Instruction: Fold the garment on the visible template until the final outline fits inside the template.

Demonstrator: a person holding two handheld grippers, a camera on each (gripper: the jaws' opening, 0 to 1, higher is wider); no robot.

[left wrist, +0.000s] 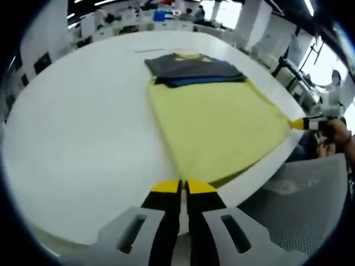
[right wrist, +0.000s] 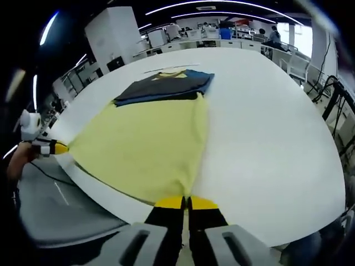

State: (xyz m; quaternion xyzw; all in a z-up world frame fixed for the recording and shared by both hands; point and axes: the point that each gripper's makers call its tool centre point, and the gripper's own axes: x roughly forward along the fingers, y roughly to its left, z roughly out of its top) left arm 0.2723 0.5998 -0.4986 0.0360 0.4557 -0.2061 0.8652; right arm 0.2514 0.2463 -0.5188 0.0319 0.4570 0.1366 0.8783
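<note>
A yellow garment lies spread on the round white table, stretched taut over the near edge. My left gripper is shut on one near corner. The right gripper enters at the right, pinching the other corner. In the right gripper view the same yellow garment runs to my right gripper, shut on its corner, and the left gripper holds the far-left corner. A dark grey and blue flat piece covers the garment's far end, with a little yellow showing beyond it.
A thin line marks the table beyond the dark piece. A grey mesh chair stands just off the table's near edge. A hand holds the left gripper. Desks and people fill the room behind.
</note>
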